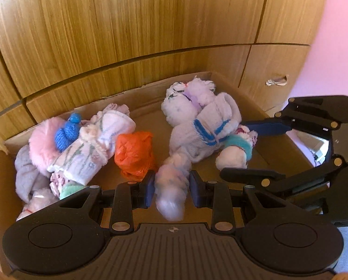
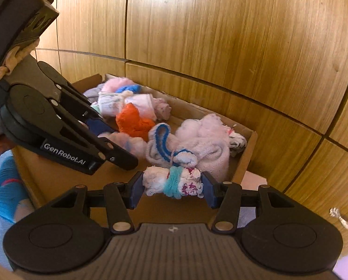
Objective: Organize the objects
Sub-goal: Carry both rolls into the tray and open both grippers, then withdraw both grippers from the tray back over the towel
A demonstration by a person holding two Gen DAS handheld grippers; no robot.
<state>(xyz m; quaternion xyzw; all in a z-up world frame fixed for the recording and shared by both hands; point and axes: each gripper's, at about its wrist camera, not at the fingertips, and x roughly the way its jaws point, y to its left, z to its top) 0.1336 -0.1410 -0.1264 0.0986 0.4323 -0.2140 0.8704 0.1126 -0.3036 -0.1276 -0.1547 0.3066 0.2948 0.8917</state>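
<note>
Both tools hover over the open brown cardboard box (image 1: pixel 262 114) of rolled socks, so the main risk is collision: the right gripper (image 2: pixel 172 184) sits just right of the left gripper (image 1: pixel 171 184), and a careless swing could knock one against the other or against the box wall. The left gripper has its blue pads (image 1: pixel 149 186) partly closed on either side of a blurred, fuzzy white-and-pink sock roll (image 1: pixel 172 186); the blur suggests the roll is moving, and I cannot tell whether the pads actually press it, so it may slip or land crooked on the pile. The right gripper, about half open, clasps a white floral sock bundle banded with teal yarn (image 2: pixel 174 183) end to end between its pads; that soft bundle could squirm out if the hold loosens early. Ahead of the left tool lie an orange knitted roll (image 1: pixel 134 154) and, further left, a fluffy pink sock (image 1: pixel 42 144) with a blue knitted piece (image 1: pixel 67 131). Ahead and to the right is a white sock with blue stripes (image 1: pixel 204 135), just beyond the right tool's bundle.
</note>
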